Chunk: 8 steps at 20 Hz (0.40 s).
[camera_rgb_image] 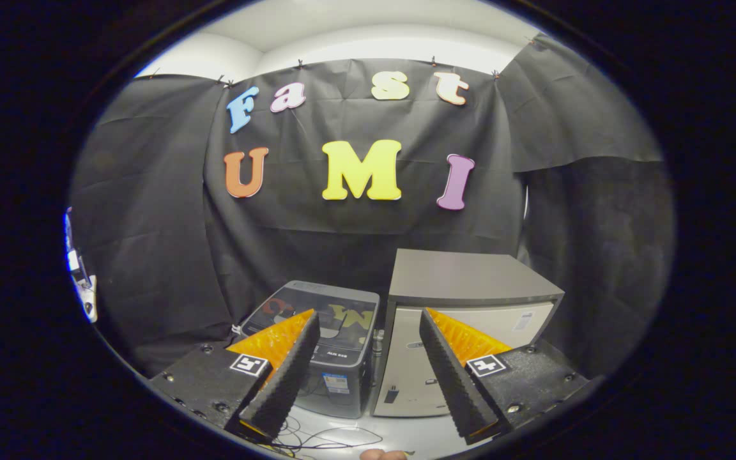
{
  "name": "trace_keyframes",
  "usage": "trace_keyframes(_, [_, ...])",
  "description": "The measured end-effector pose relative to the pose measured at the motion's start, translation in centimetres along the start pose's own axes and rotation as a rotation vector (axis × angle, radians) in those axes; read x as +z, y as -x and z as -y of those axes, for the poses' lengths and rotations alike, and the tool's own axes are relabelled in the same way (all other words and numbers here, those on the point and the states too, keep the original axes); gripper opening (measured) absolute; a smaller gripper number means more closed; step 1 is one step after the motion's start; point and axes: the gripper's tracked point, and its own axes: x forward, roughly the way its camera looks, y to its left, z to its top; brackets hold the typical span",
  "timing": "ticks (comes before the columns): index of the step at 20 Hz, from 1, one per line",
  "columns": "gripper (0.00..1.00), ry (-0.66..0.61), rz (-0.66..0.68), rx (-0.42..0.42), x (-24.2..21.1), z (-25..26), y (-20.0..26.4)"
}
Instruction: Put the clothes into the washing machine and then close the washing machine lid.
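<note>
The washing machine, lid down, sits far beyond the gripper, left of a taller grey appliance, the fingers apart and empty, so a hasty reach could snag the cables lying near them.

A makeshift recording booth, more lab than home. Black cloth is pinned up with small clips as walls on three sides, and white room wall and ceiling show above its top edge. Two appliances stand on a pale floor: a small dark washer and a beige cabinet just beside it. Loose cables trail in front.
</note>
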Motion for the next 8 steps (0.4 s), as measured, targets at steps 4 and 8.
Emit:
trace_keyframes(4, [0.98,0.0,-0.006,-0.012,-0.3,0.2,0.5])
trace_keyframes(8, [0.98,0.002,-0.011,-0.019,-0.6,0.2,1.3])
